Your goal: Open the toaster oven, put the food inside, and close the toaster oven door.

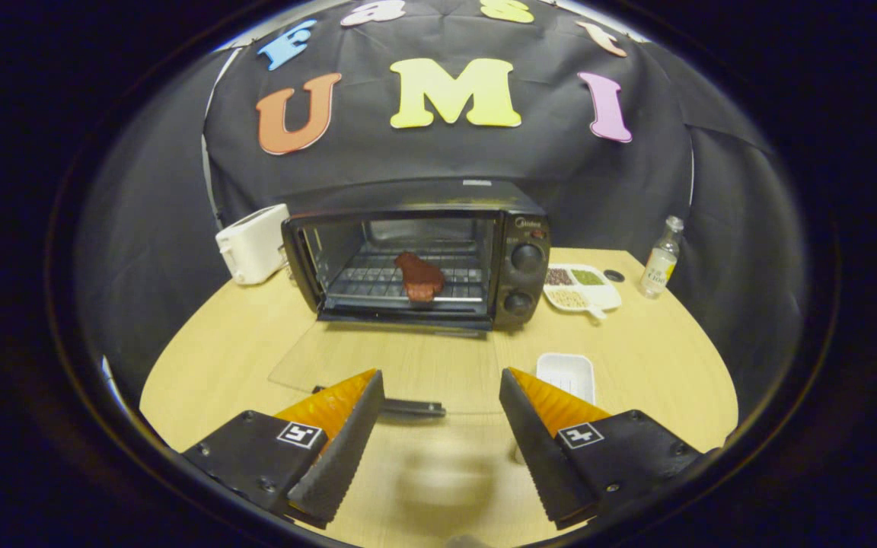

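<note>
I see my tool spread wide, holding nothing. The toaster oven door lies open ahead; food sits on its rack.

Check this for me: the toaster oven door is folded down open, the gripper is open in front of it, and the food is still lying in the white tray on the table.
One thing is wrong. The food lies on the rack inside the toaster oven, not in the white tray, as the gripper view shows. The door is folded down, and the gripper is open in front of it.
</note>
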